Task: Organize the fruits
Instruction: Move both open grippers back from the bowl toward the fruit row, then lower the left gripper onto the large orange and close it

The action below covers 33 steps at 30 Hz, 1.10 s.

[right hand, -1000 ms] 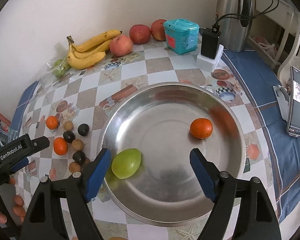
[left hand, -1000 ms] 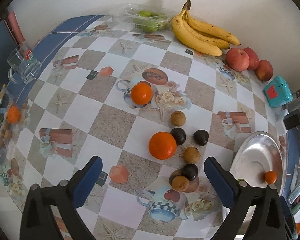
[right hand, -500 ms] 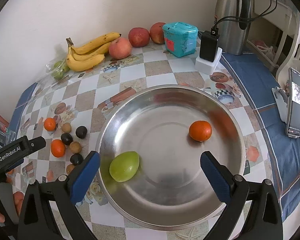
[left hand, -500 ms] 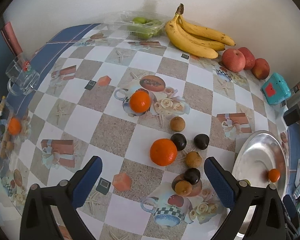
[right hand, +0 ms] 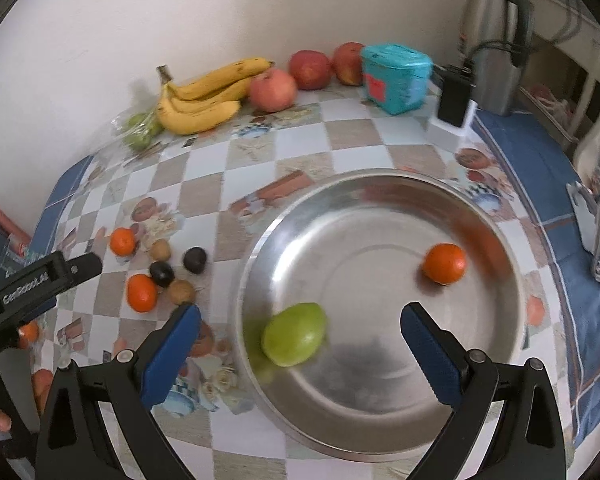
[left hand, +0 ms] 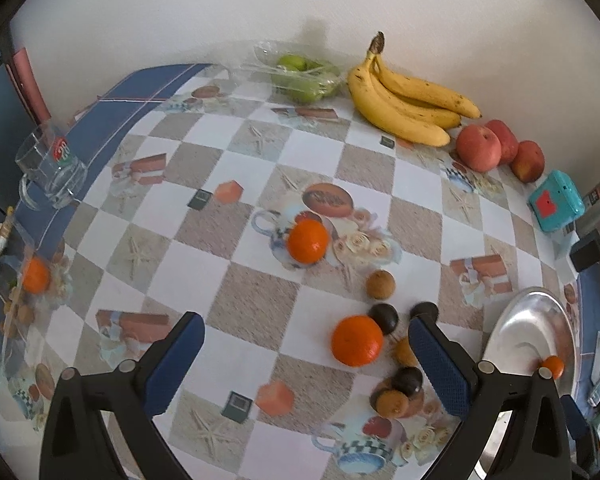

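On the checked surface (left hand: 260, 184): one bunch of bananas (left hand: 404, 96), three red apples (left hand: 478, 148) by the wall, green fruit in one clear packet (left hand: 300, 74). Two oranges lie loose, one farther out (left hand: 307, 240) and one nearer (left hand: 357, 340), beside a cluster of small dark and brown round fruits (left hand: 384, 318); the exact count is partly hidden.

The steel bowl (right hand: 380, 436) holds two pieces: one smooth, oval green fruit (right hand: 294, 334) near its left wall, and one small orange (right hand: 444, 263) at right, well apart.

Right gripper (right hand: 300, 346): jaws have just been opening, now wide, gripping nothing; the green fruit lies between them, untouched. Left gripper (left hand: 306, 354): jaws wide, empty, above the nearer orange.
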Each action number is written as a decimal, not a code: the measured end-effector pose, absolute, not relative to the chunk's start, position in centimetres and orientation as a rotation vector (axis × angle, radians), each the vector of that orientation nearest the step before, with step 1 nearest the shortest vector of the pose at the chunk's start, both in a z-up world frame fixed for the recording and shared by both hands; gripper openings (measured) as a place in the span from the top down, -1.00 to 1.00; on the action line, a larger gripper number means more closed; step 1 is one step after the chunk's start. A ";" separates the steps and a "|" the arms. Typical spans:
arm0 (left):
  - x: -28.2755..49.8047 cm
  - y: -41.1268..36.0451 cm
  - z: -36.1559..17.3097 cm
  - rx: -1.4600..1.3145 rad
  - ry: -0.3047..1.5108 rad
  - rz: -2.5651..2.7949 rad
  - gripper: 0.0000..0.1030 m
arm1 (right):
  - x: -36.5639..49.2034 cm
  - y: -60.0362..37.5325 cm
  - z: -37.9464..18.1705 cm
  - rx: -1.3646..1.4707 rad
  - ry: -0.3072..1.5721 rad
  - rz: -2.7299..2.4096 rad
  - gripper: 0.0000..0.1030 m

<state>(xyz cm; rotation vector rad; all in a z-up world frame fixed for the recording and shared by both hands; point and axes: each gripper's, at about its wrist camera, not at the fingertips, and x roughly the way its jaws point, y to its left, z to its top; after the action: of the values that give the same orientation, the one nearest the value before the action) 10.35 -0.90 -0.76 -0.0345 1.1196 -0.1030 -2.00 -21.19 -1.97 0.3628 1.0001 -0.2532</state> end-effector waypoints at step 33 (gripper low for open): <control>12.7 1.0 -4.4 0.015 1.247 -0.103 -1.00 | 3.4 -12.2 -5.8 0.279 1.178 0.012 -0.94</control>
<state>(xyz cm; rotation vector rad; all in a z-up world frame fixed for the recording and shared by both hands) 12.72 1.04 -4.43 0.0151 1.2468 -0.1028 3.43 -12.16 -5.76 0.2794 1.1776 0.0120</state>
